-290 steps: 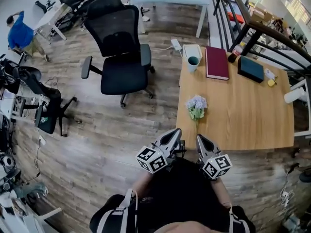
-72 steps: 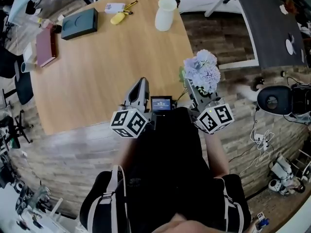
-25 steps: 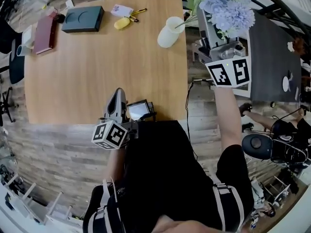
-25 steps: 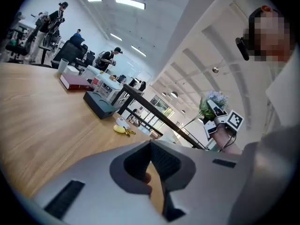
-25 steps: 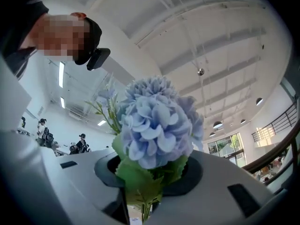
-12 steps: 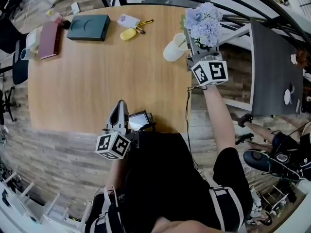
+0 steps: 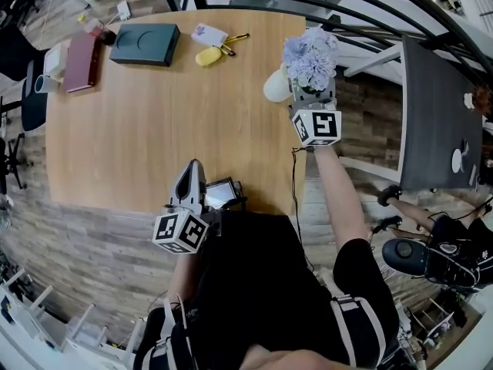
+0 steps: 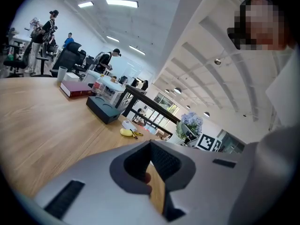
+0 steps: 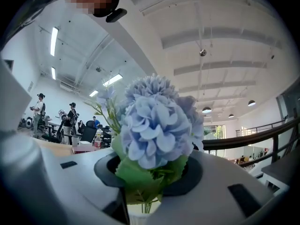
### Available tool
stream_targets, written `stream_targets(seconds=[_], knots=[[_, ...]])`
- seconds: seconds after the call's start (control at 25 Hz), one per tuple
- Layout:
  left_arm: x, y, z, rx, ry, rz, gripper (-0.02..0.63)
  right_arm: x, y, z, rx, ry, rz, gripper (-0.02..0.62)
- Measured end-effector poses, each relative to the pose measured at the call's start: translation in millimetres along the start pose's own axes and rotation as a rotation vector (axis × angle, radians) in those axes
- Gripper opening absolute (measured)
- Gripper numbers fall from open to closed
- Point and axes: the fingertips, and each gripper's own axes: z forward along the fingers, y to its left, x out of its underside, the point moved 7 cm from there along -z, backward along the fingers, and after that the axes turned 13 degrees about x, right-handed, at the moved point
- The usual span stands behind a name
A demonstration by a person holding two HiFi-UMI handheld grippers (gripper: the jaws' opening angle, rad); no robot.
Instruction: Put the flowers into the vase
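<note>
At the near left, the left gripper (image 7: 193, 169) is hovering over the near edge of the wooden table (image 7: 139, 129), its jaws lying together with nothing between them (only a sliver of tabletop is showing behind the tips). At the far right of the table the white vase (image 7: 273, 89) is standing upright close to the edge. The blue flowers (image 7: 310, 52) are sitting just right of it and overlapping its rim from above. The right gripper (image 7: 310, 97) is clamping the stems, its jaws pressing on them from both sides; the blooms and green leaves are rising above the jaws, while the stems are running down below them towards the vase's white rim. Whether the stem ends are inside the mouth cannot be told
</note>
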Motion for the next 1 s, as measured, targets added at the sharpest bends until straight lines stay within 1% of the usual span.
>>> stream_targets(seconds=[0.32,0.56,0.8,1.0], knots=[[-0.3,3.5,-6.8,0.004,-0.001,0.003,0.048,16.0,3.5,-7.9,0.040,0.025,-0.049,0.173],[-0.3,1.4,-9.4,0.017,0.001,0.010,0.048,20.9,6.0,-9.4,0.028,0.064,-0.105,0.176],[-0.4,1.0,-12.3,0.023,-0.004,0.001,0.048,20.1,9.9,-6.6,-0.021,0.127,-0.132,0.253],[-0.3,0.1,-15.2,0.036,-0.013,0.001,0.048,16.3,10.0,-7.2,-0.060,0.174,-0.144,0.297]])
